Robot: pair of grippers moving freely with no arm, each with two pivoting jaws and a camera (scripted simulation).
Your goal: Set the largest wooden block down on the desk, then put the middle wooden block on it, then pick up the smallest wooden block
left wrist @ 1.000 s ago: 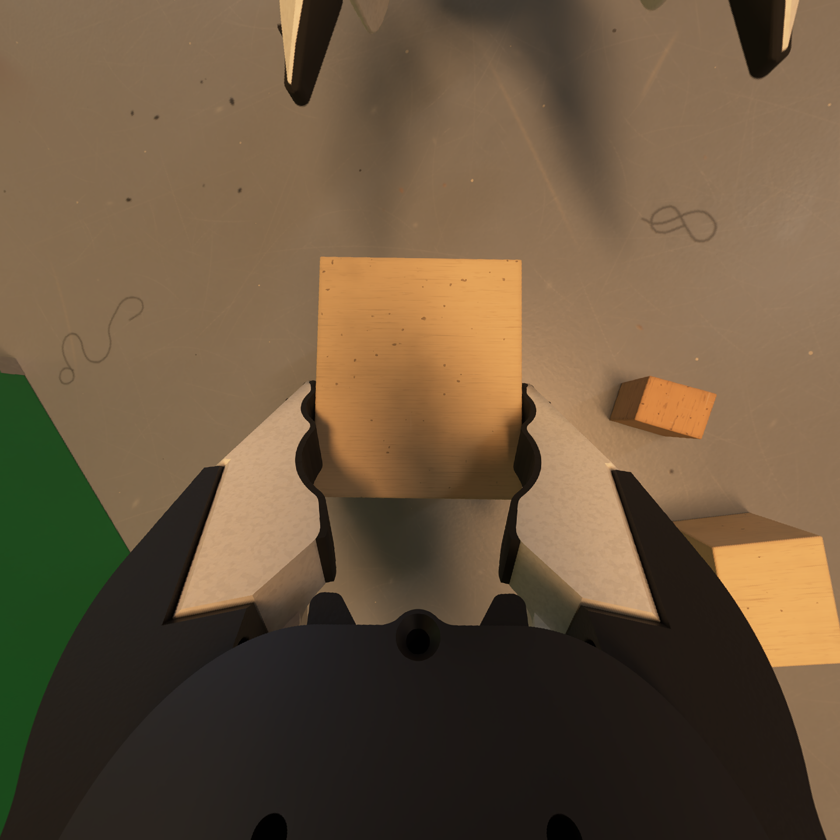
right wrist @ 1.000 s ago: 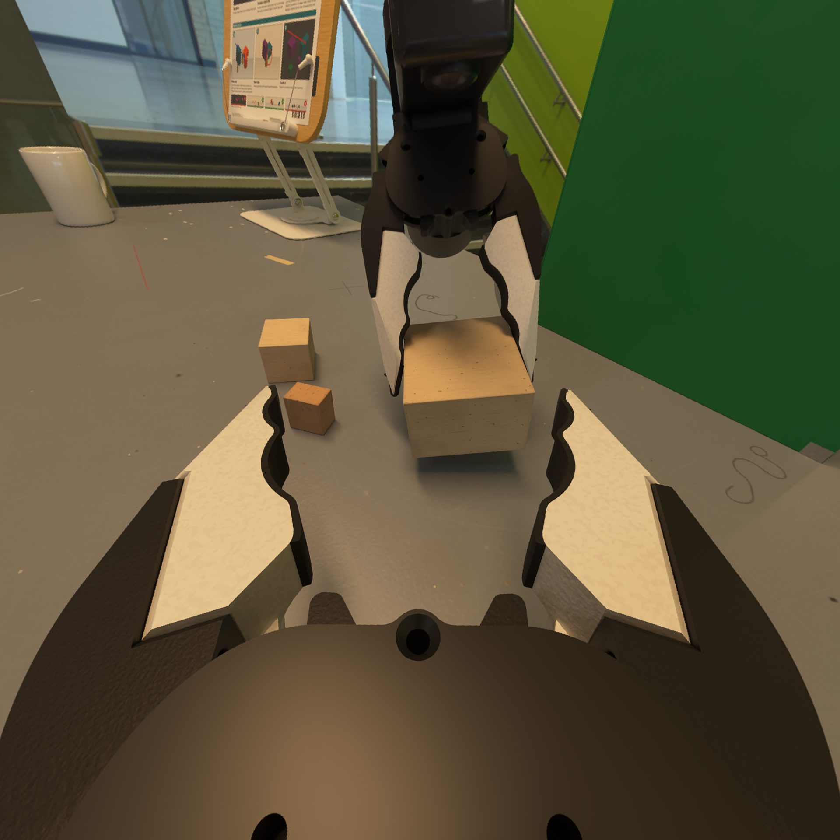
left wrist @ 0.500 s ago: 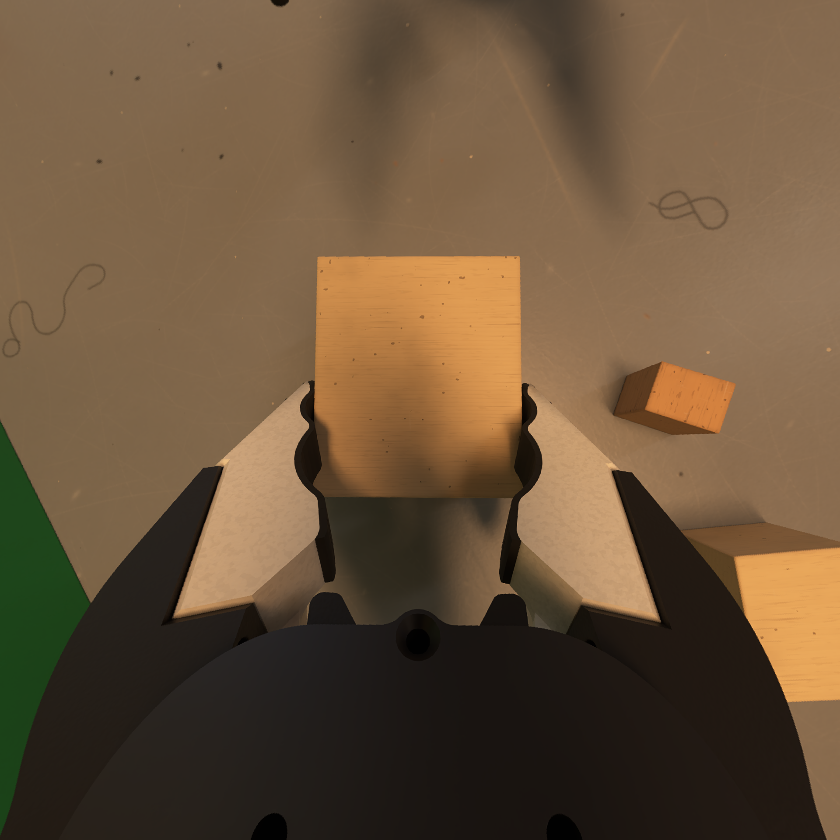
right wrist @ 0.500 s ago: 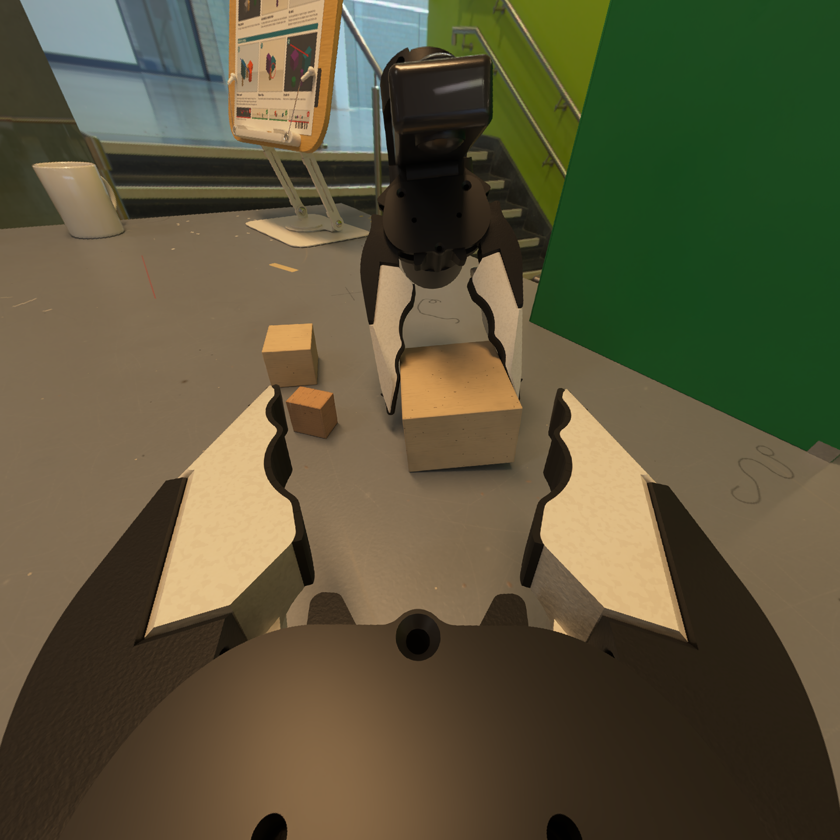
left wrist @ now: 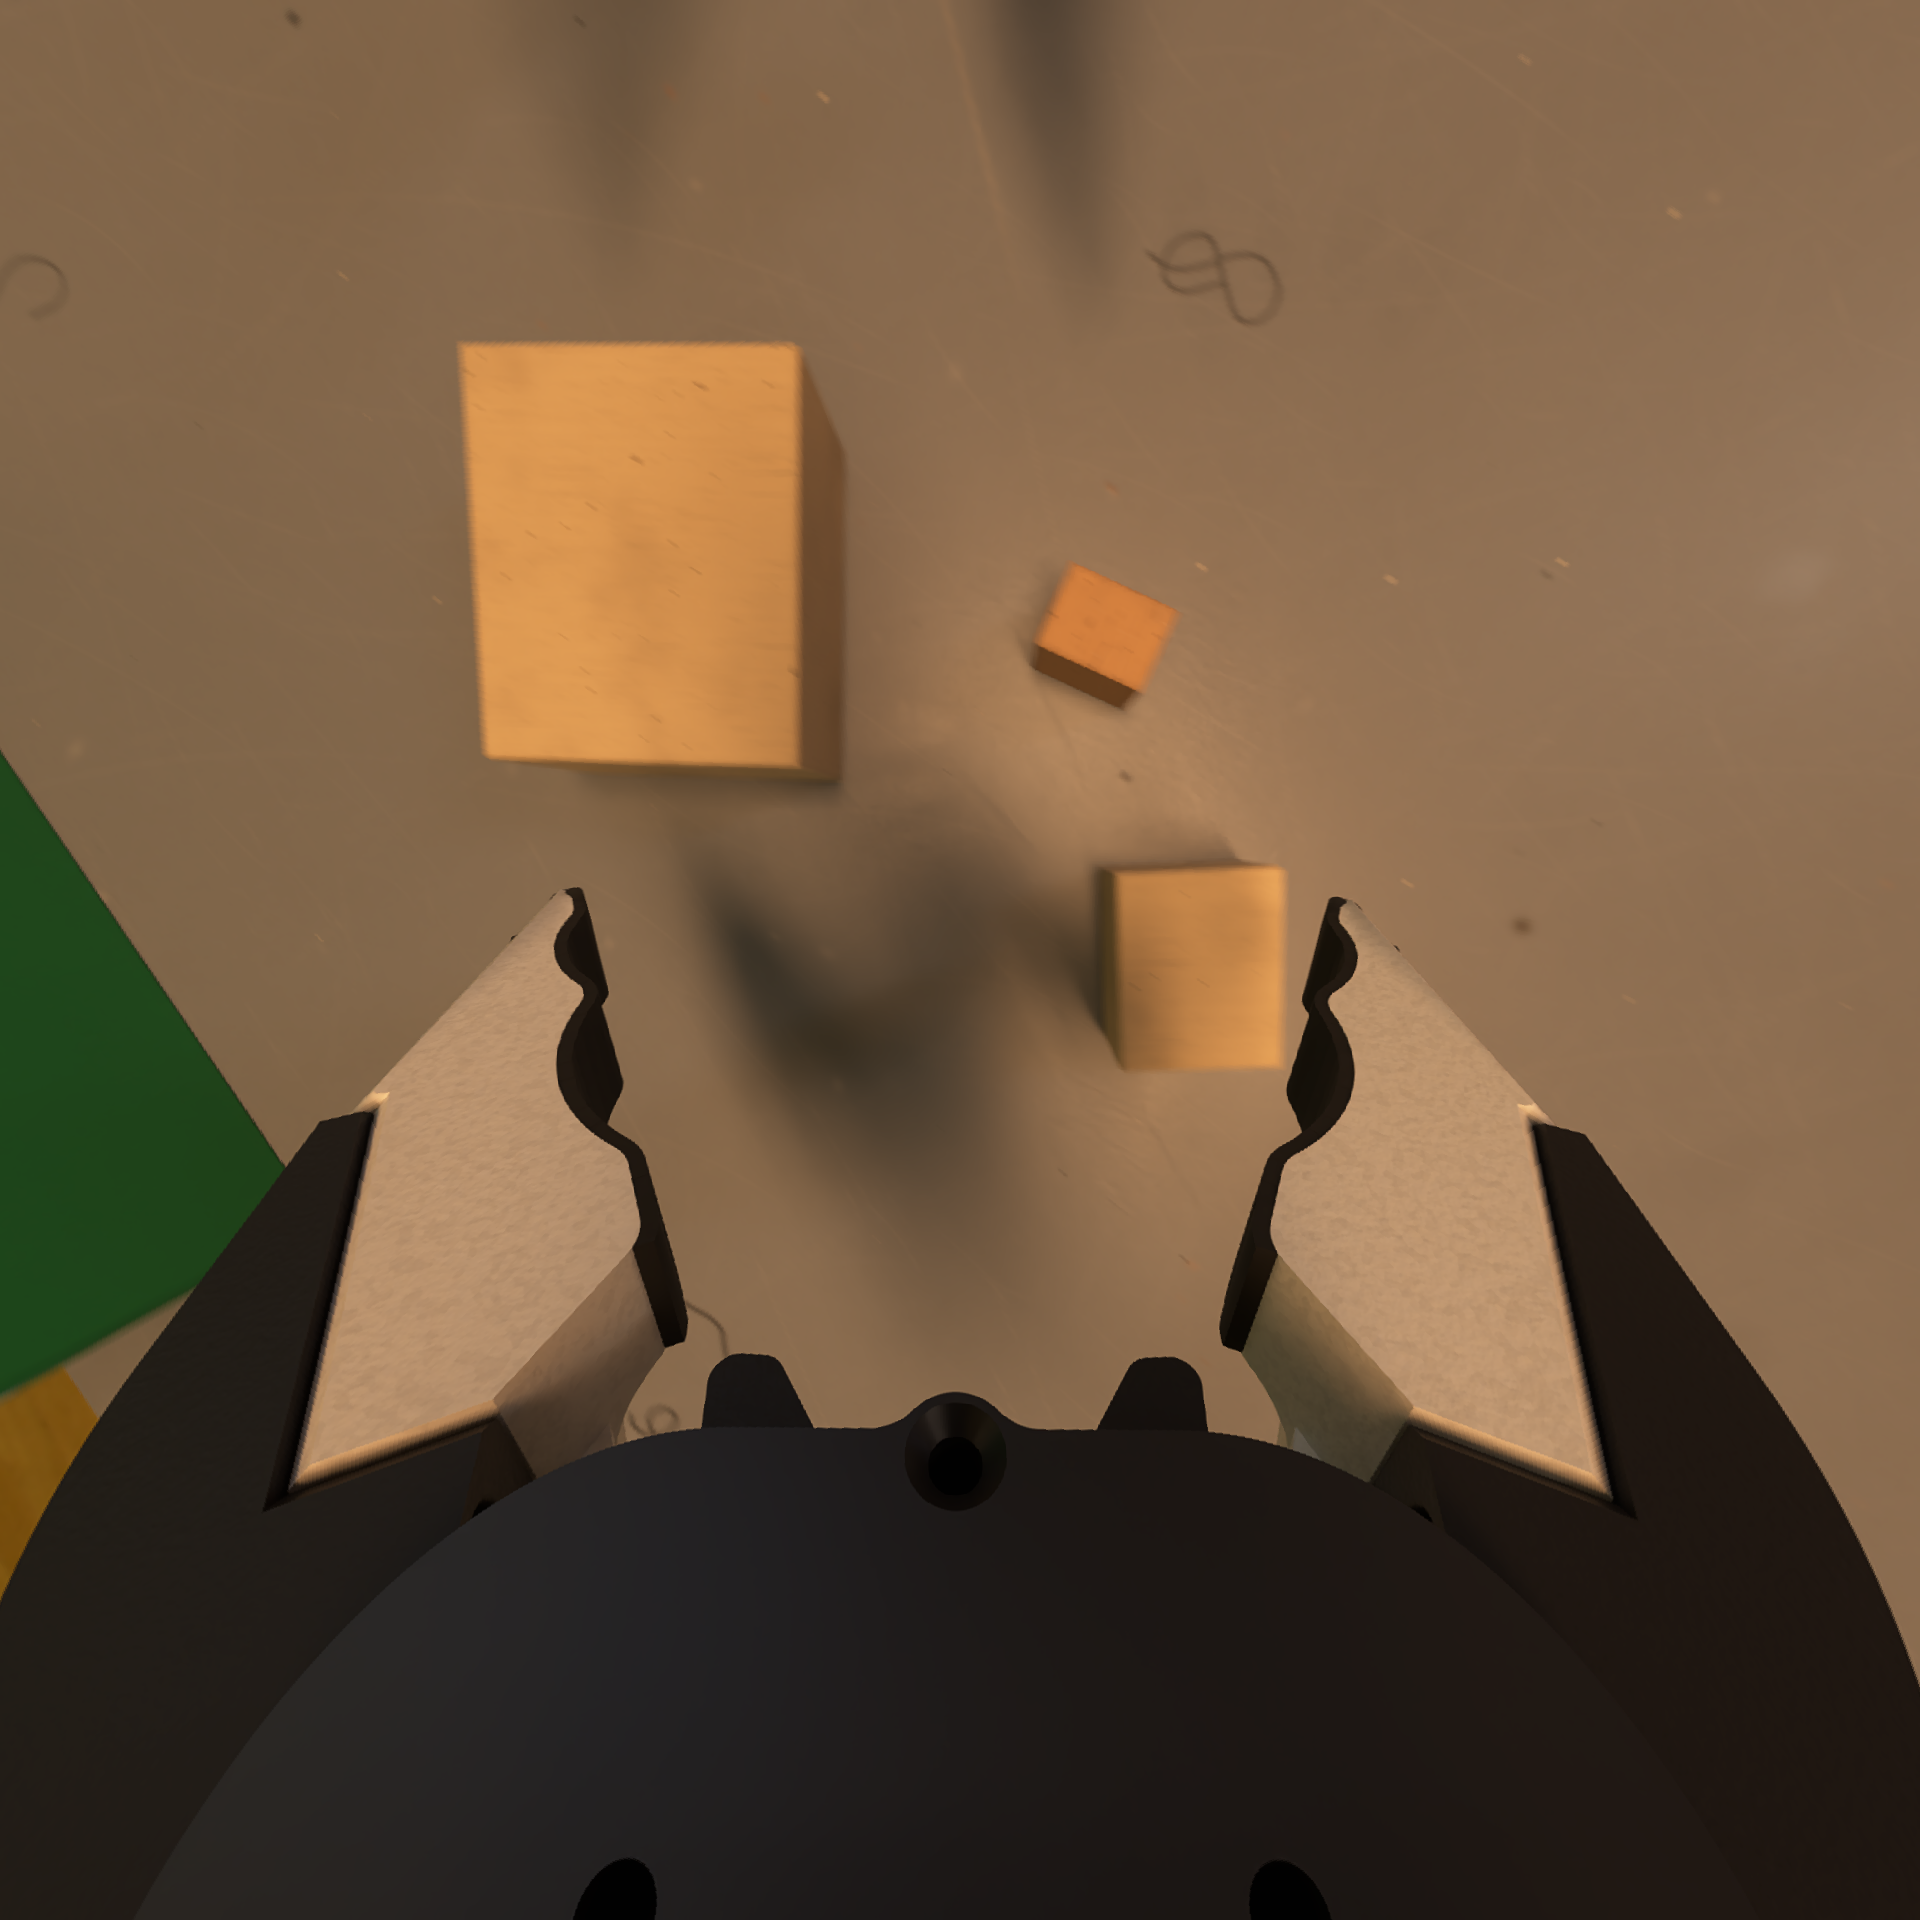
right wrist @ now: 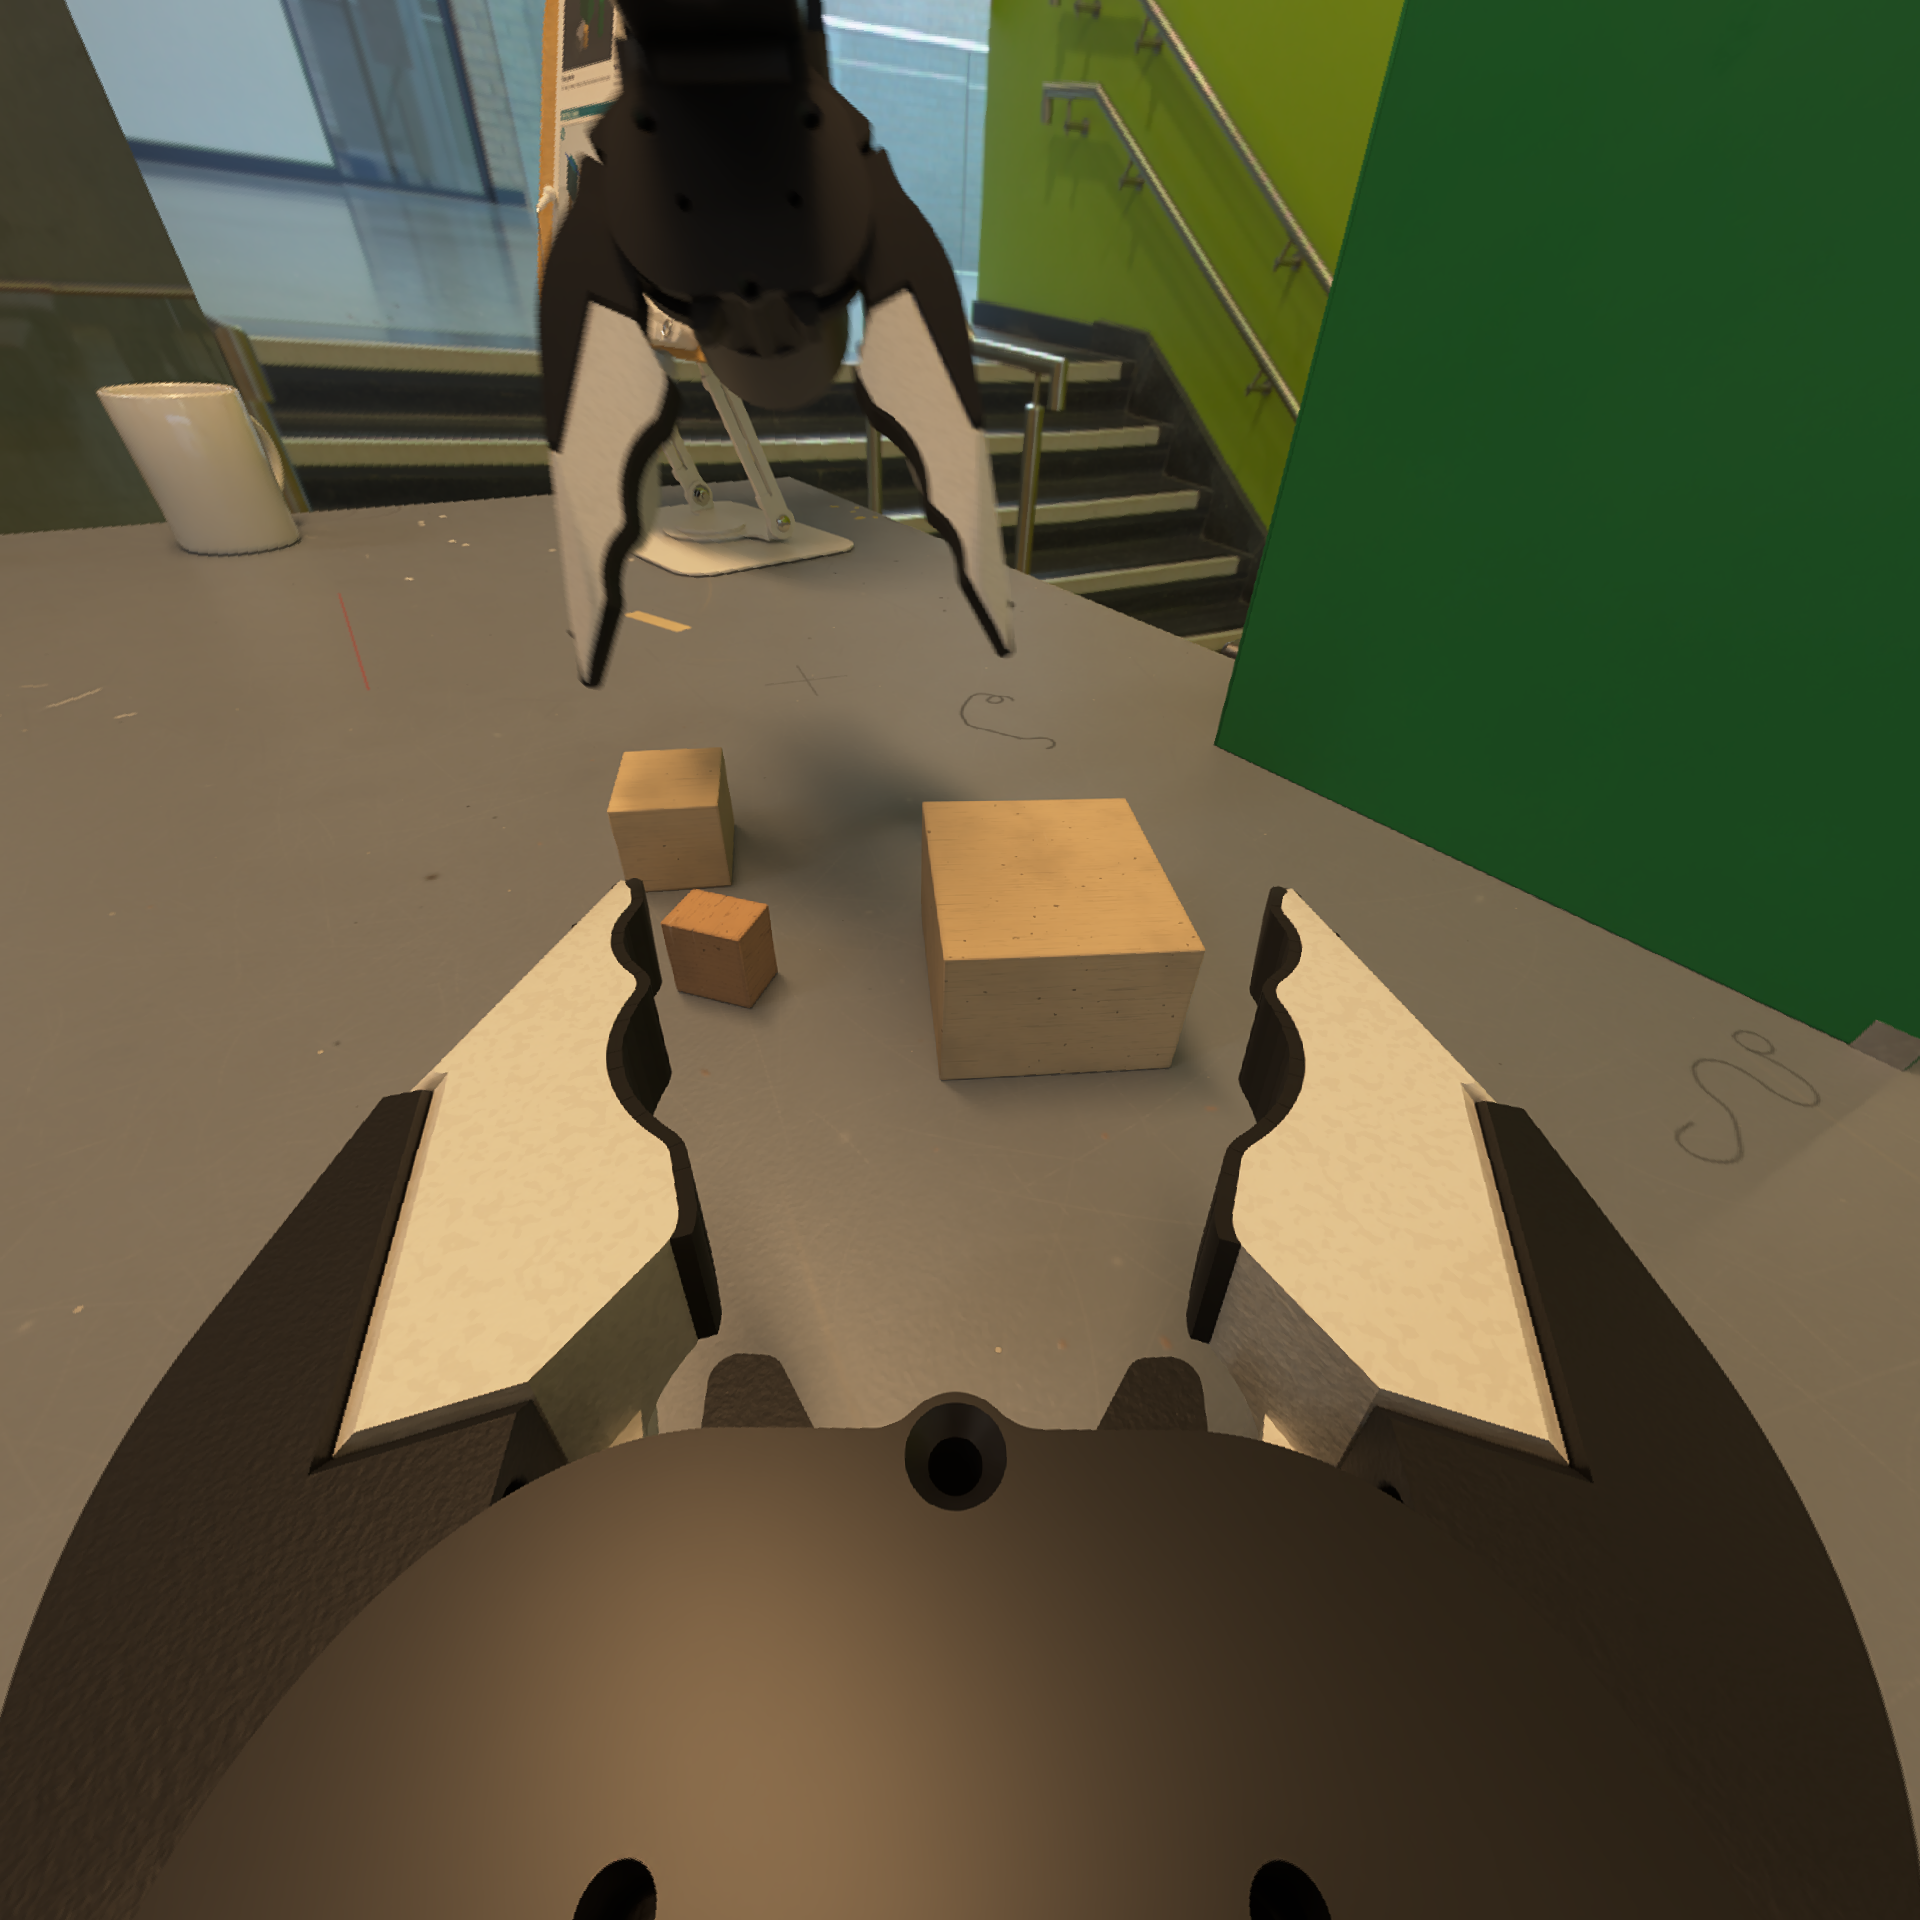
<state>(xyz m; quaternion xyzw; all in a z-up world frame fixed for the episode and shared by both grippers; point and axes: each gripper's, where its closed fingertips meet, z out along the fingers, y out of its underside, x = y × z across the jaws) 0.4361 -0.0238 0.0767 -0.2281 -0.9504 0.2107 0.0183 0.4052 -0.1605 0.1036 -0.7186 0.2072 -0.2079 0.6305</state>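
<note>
Wooden blocks, 3 of them, sit on the grey desk (right wrist: 312,935) below your left gripper (left wrist: 954,904), whose fingers are spread wide and hold nothing. From that claw, the largest wooden block (left wrist: 634,556) lies ahead and to the left, resting flat on the desk. The middle wooden block (left wrist: 1195,966) sits just inside the right fingertip (left wrist: 1351,935), lower down on the desk. The smallest wooden block (left wrist: 1103,629) lies ahead of it, apart from both. Your right gripper (right wrist: 951,899) is also wide and empty, low over the desk; the largest block stands just ahead between its fingertips, nearer the right one, and the smallest block is beside its left fingertip (right wrist: 634,914).
</note>
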